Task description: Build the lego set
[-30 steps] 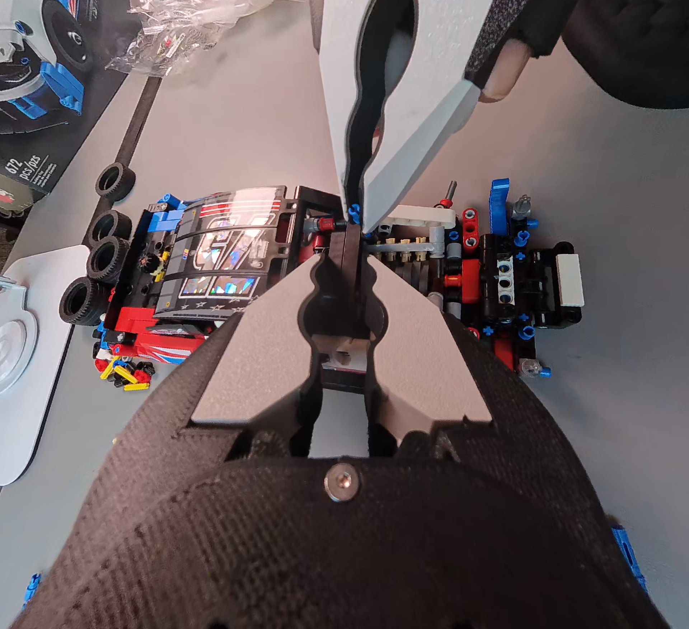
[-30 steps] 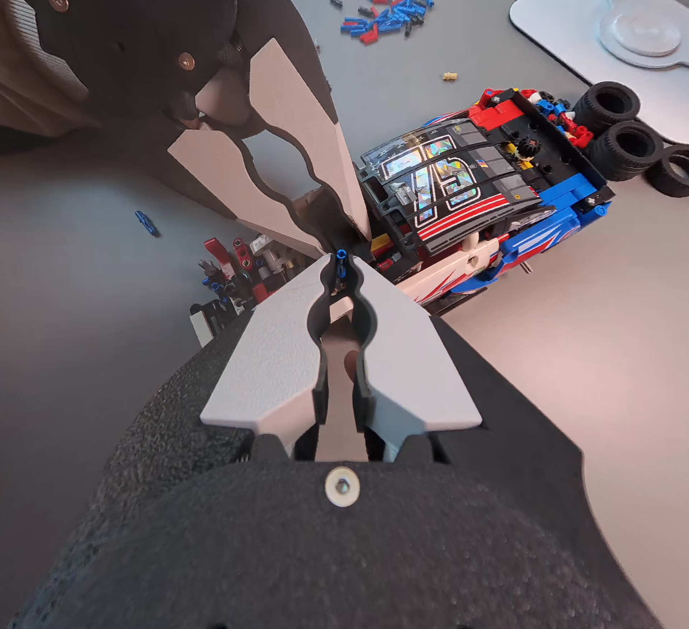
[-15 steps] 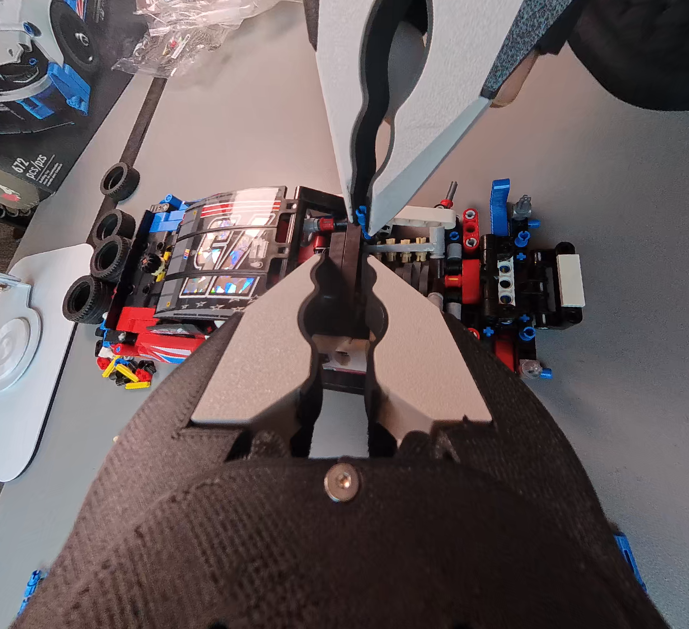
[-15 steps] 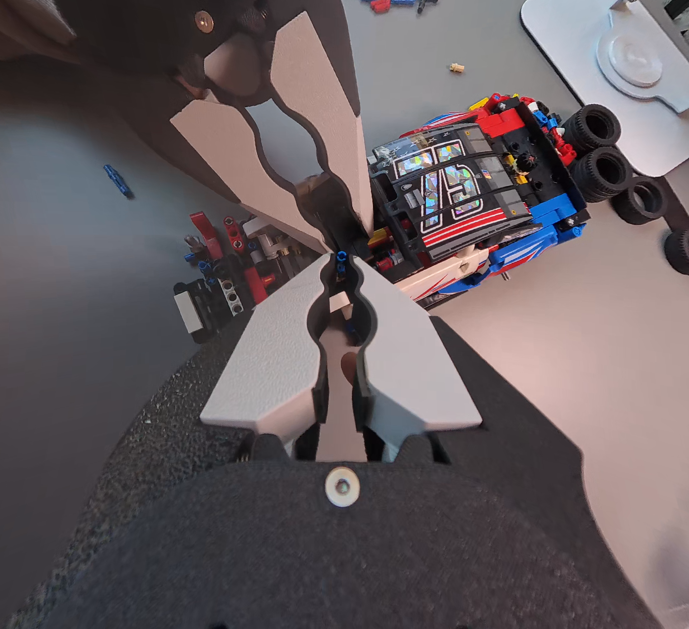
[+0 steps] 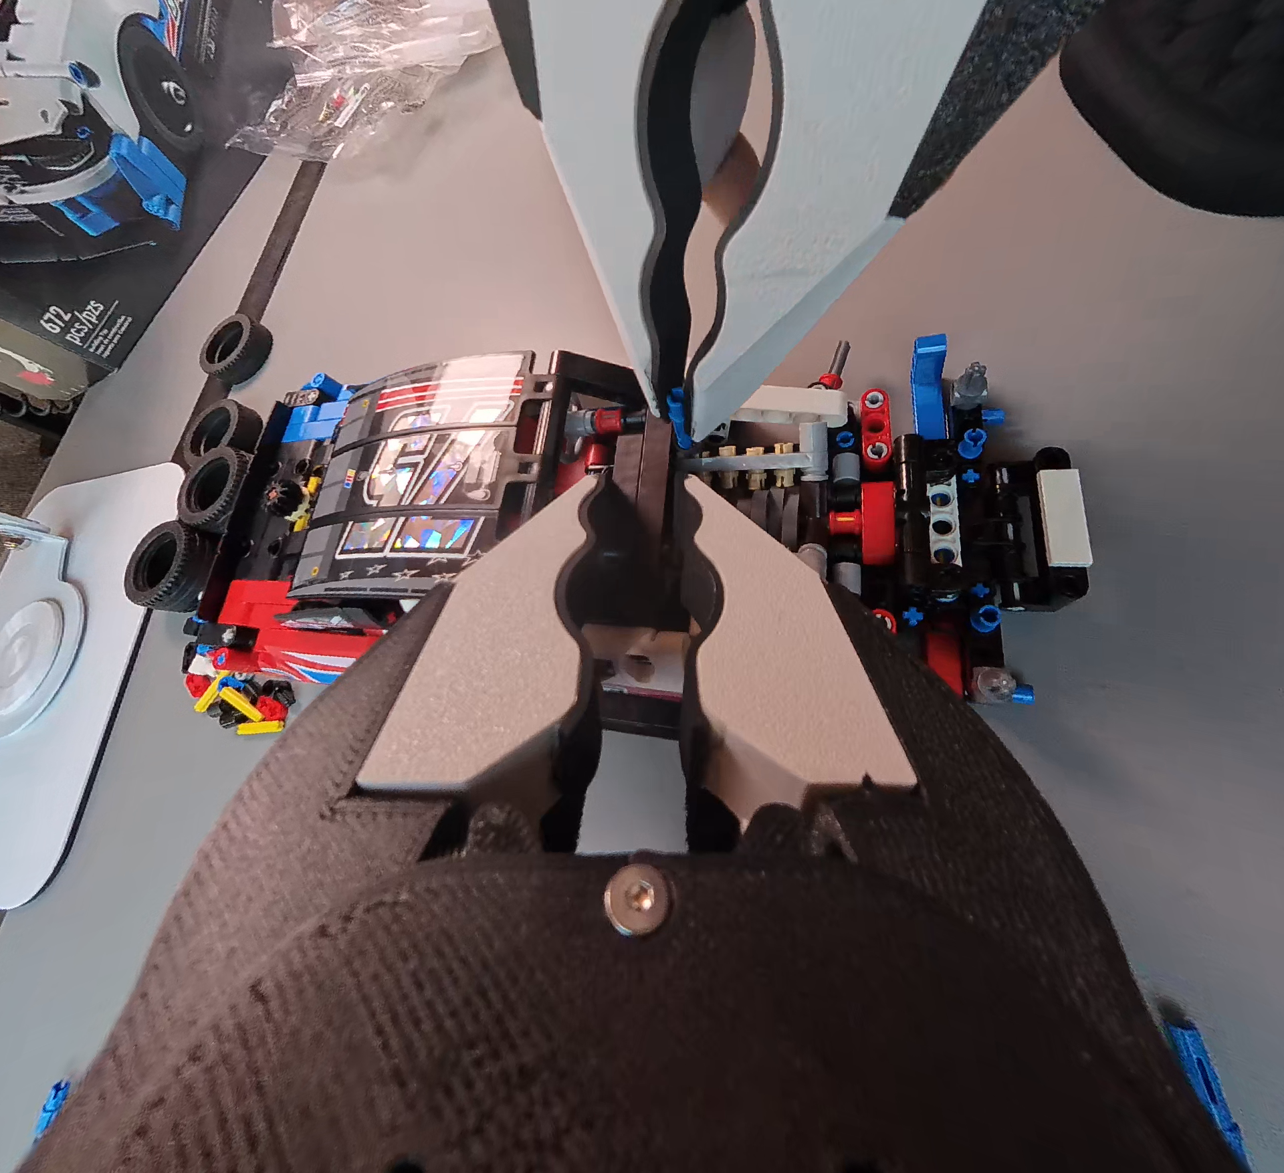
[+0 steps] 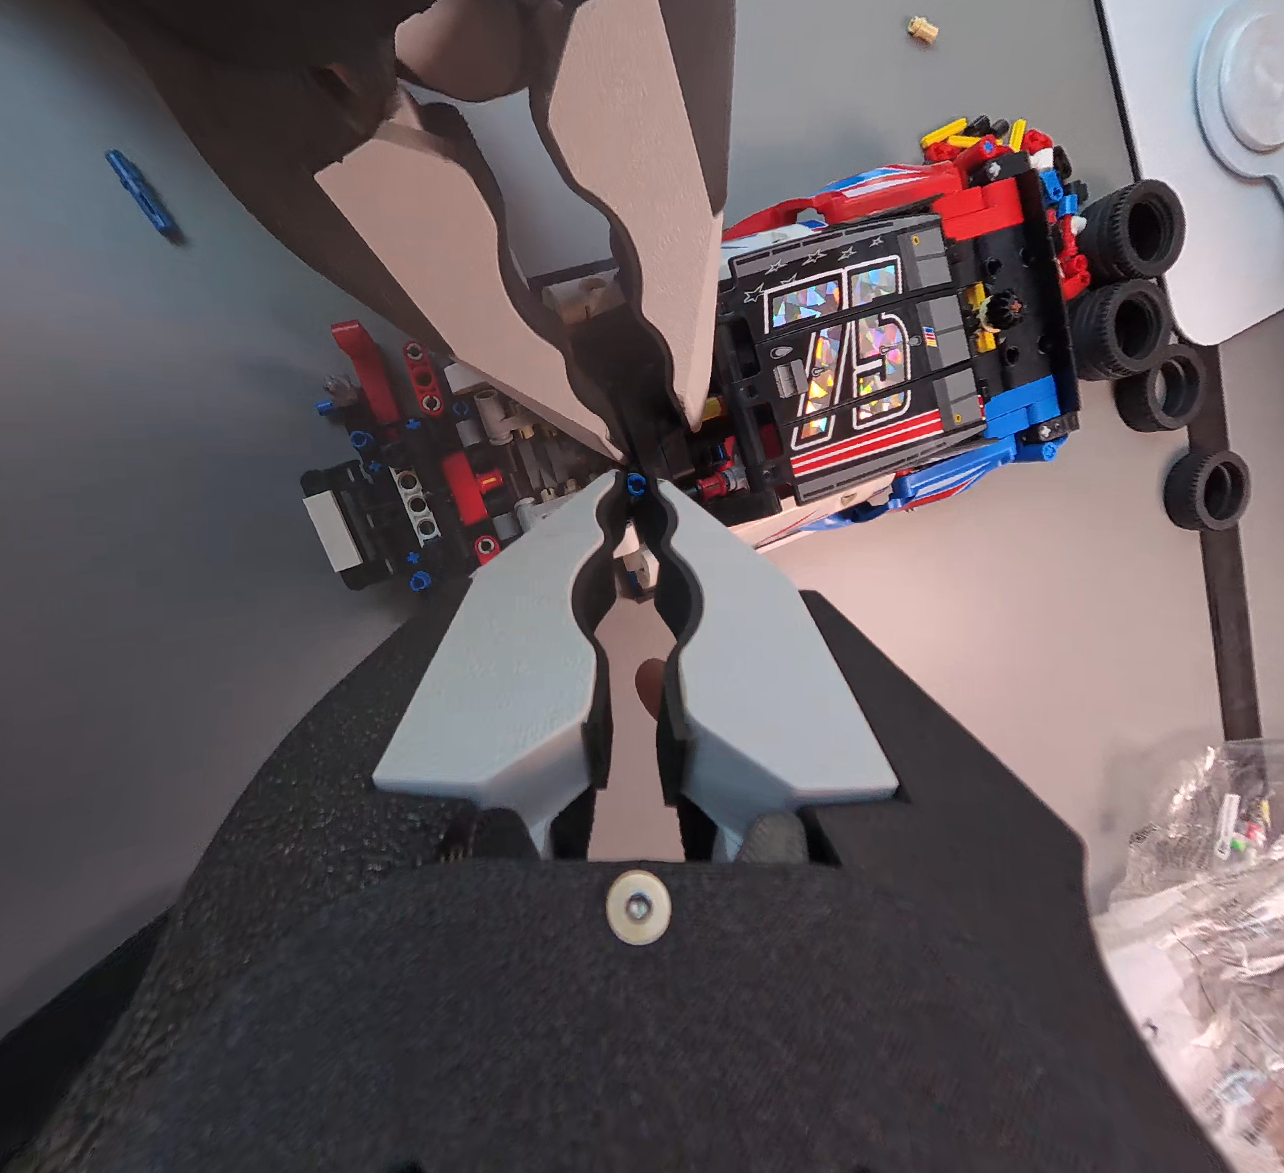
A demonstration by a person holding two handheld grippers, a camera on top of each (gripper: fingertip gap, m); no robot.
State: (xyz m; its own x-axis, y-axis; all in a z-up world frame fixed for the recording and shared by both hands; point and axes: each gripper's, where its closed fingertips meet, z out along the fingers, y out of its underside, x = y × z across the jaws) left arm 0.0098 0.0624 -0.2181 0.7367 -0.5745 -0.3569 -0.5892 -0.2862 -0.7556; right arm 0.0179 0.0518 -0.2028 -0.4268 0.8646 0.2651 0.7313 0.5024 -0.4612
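Note:
The partly built lego car (image 5: 417,479) lies on the grey table, with a black roof panel with shiny stickers and an open chassis (image 5: 938,514) at the right. My left gripper (image 5: 653,479) is shut on an upright black beam (image 5: 653,452) in the car's middle. My right gripper (image 5: 674,413) comes down from above, shut on a small blue pin (image 5: 672,406) that touches the top of that beam. In the right wrist view my right gripper (image 6: 636,485) holds the blue pin (image 6: 635,482) tip to tip with the left gripper (image 6: 653,438), over the car (image 6: 854,361).
Several loose black tyres (image 5: 208,486) stand left of the car, also in the right wrist view (image 6: 1132,278). The set's box (image 5: 90,97), clear bags (image 5: 361,28), a white stand base (image 5: 42,653) and a pile of small pins (image 5: 236,702) lie around. A blue piece (image 6: 139,195) lies apart. Only a small space, under 4 cm, lies between the two pairs of fingers. Both grippers' tips are roughly 15 centimetres from the blue piece (image 6: 139,195).
My right gripper has swung more upright over the car and turned, keeping the blue pin at the black beam. My left gripper has held still on the beam.

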